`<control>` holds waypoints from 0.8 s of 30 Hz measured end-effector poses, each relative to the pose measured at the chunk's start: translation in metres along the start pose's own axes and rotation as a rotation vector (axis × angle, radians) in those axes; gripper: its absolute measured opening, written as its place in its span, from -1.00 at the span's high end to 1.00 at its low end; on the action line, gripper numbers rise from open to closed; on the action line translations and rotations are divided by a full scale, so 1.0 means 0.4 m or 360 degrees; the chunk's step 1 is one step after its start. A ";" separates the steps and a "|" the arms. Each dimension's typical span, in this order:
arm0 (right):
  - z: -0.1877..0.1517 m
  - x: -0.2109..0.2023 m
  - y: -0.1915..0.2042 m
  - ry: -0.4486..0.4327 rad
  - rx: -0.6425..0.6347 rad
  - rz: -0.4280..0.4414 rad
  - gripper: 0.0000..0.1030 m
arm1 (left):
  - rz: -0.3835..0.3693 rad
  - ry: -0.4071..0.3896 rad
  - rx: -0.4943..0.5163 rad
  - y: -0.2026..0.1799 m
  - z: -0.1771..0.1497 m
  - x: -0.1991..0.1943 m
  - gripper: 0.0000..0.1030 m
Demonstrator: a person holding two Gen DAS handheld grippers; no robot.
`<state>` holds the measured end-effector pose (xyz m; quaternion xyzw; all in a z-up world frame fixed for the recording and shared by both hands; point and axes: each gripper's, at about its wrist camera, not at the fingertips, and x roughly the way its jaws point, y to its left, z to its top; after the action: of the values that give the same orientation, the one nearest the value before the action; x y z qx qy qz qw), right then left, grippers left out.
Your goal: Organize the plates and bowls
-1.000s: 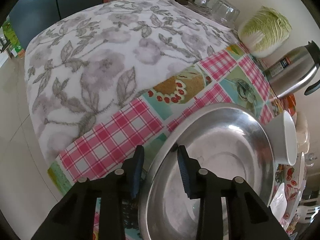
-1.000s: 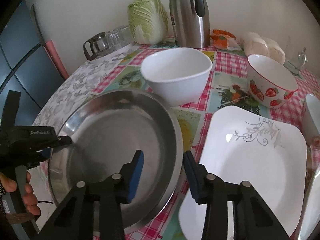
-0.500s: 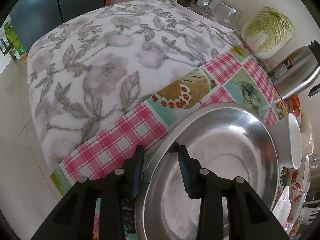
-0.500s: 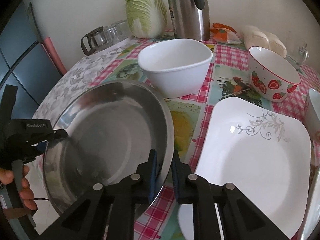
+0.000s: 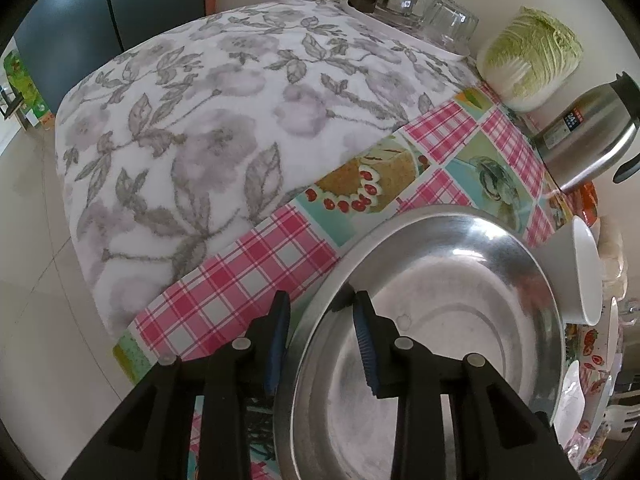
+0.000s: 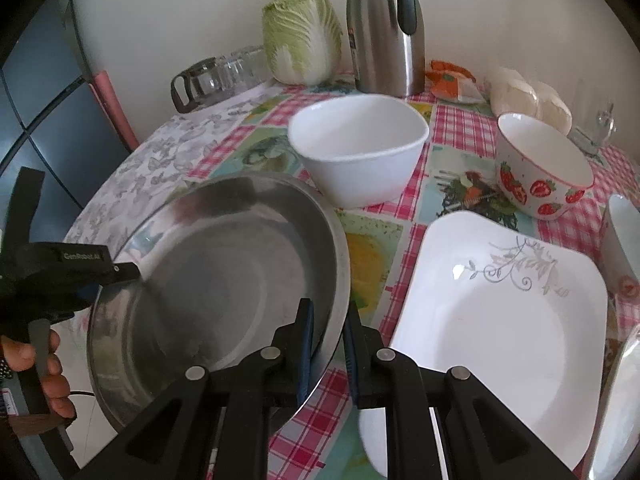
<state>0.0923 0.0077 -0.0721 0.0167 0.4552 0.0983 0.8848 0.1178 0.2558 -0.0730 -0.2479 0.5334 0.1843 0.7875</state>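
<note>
A large steel plate (image 6: 224, 280) is held tilted above the table, its right side raised; it also shows in the left wrist view (image 5: 440, 320). My right gripper (image 6: 328, 344) is shut on its right rim. My left gripper (image 5: 320, 336) straddles its left rim, one finger inside and one outside, with a gap still showing. A white bowl (image 6: 356, 148) stands behind the steel plate. A square white plate (image 6: 500, 320) lies to the right, and a strawberry bowl (image 6: 540, 168) behind it.
At the back stand a cabbage (image 6: 302, 34), a steel thermos (image 6: 384, 28), a glass jug with glasses (image 6: 216, 76) and wrapped buns (image 6: 528, 98). More white dishes (image 6: 620, 240) sit at the right edge. A floral cloth (image 5: 200, 120) covers the table's left part.
My right gripper has closed on the steel plate's right rim and lifted that side, tilting the plate. My left gripper has stayed around the left rim.
</note>
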 end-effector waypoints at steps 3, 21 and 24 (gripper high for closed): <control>0.003 -0.016 0.005 -0.0023 -0.0009 0.0004 0.70 | -0.0026 0.0011 -0.0025 0.011 -0.002 -0.006 0.35; 0.034 -0.156 0.008 -0.0251 -0.0076 0.0027 0.70 | -0.0283 -0.0118 -0.0120 0.017 -0.019 -0.144 0.35; 0.035 -0.179 -0.010 -0.0275 -0.0076 0.0018 0.70 | -0.0325 -0.0143 -0.0100 -0.008 -0.022 -0.163 0.35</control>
<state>0.0636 -0.0089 -0.0069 0.0065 0.3745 0.1124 0.9203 0.0894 0.2464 -0.0141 -0.3168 0.4634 0.1307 0.8172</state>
